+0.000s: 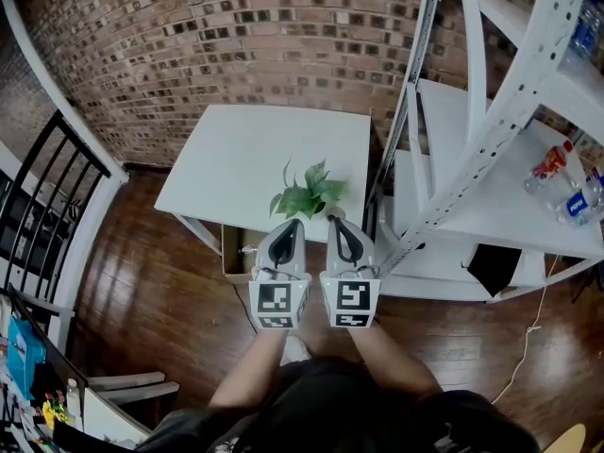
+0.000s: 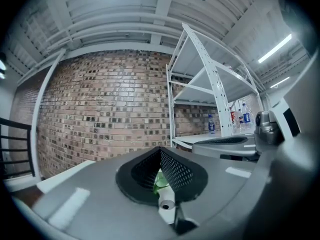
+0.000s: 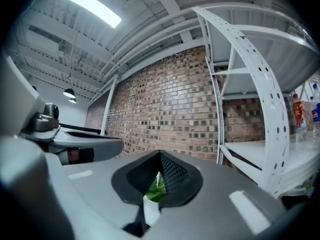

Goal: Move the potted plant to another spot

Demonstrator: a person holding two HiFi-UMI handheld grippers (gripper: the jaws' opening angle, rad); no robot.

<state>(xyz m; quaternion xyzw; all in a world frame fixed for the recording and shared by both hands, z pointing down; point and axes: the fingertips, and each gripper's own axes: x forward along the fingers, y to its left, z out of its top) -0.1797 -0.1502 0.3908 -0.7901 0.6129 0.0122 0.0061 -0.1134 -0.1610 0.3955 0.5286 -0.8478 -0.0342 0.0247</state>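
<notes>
The potted plant [image 1: 307, 196] shows only its green leaves, over the near edge of the white table [image 1: 245, 154]. Its pot is hidden under the grippers. My left gripper [image 1: 290, 225] and right gripper [image 1: 340, 223] are side by side, pointing level, with the leaves between and just beyond their tips. Both have their jaws closed to a point. In the left gripper view a bit of green leaf [image 2: 160, 182] shows through the gap under the shut left gripper [image 2: 160, 149]. The right gripper view shows the same under the right gripper [image 3: 160, 154]: a leaf [image 3: 157, 186]. I cannot tell whether the pot touches the table.
A white metal shelf rack [image 1: 491, 177] stands right of the table, with bottles [image 1: 552, 166] on one shelf and a black item [image 1: 493, 267] on a lower one. A brick wall [image 1: 189, 36] is behind. A black railing [image 1: 47, 196] runs along the left. The floor is dark wood.
</notes>
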